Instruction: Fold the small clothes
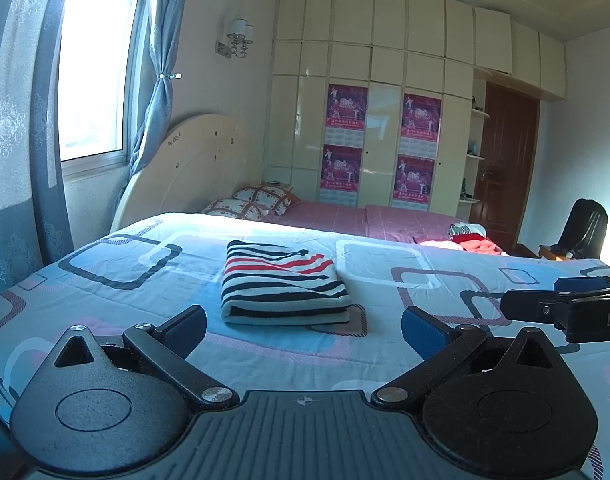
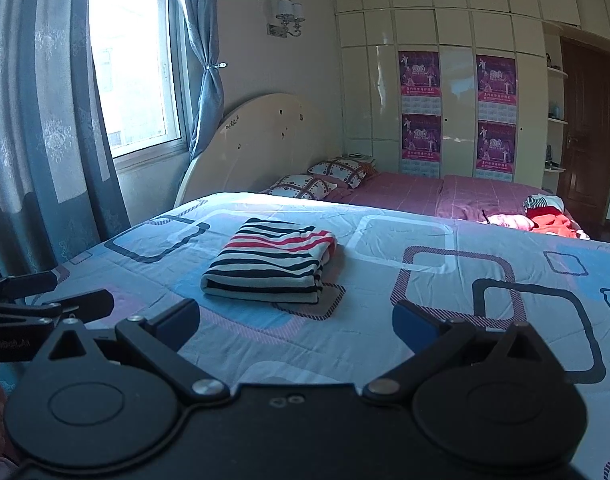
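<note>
The striped garment [image 1: 283,286] lies folded into a neat rectangle on the patterned quilt [image 1: 385,352] of the bed, a little ahead of both tools and touched by neither. Its layers are stacked flat with the thick folded edge facing the cameras, which suggests this piece is finished and has been set in open space where it can stay tidy.

The left gripper [image 1: 303,330] hovers low over the quilt, its jaws spread wide and holding nothing. The right gripper [image 2: 295,326] sits just beside it at a similar height, jaws likewise spread wide and bare. Each tool shows at the edge of the other's view, so the 2 are held close together, drawn back from the garment rather than reaching for it.

At the far side of the bed, well apart from the folded piece, a loose pile of red and white clothes [image 2: 545,214] lies on the pink sheet [image 2: 417,192]. Judging by that, more folding probably remains, and the next reach would likely go there.
</note>
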The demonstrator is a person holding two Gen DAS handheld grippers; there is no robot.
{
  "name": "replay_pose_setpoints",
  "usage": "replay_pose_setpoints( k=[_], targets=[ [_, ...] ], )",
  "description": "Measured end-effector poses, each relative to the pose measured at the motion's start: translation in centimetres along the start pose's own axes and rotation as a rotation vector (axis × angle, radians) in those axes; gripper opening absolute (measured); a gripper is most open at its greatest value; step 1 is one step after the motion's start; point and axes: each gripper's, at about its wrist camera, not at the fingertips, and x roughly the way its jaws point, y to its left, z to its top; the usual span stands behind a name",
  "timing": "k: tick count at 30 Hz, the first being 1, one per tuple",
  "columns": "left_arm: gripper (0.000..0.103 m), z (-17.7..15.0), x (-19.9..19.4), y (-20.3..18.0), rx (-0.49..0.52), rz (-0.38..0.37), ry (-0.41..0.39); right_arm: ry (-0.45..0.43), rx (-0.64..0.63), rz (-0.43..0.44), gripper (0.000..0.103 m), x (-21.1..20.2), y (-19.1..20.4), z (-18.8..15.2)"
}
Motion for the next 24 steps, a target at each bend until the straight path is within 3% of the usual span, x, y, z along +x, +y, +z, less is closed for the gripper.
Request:
replay_pose_setpoints(
  k=[24],
  targets=[
    [0.103,0.4,0.93,-0.81,-0.001,-0.002,0.003,0.002,0.001,0.003,0.102,-0.16,-0.75,0.11]
  ],
)
